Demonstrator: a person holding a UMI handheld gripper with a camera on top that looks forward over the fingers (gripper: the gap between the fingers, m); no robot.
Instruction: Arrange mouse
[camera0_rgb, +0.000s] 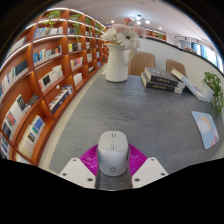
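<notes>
Nearest the camera: small white/light-grey plastic computer mouse (113, 154), held between the hand-held gripper (113, 166) fingers, magenta pads (92, 158) pressing both its flanks, so it's pinched, not just standing there. It seems lifted just above the grey table (130, 105), tho contact underneath is hidden. Probably light, rigid shell, smooth and a bit slippery; best grip is across the long sides at mid-body, as now, w/ moderate squeeze. Looks: rounded oblong, seam line down the middle, pale scroll-wheel slot toward the front. Beyond: stack of dark books (163, 80), flat blue-ish card (206, 128) near the table edge, wooden bookshelf (45, 75) alongside, white sculpture (120, 45) further back.
</notes>
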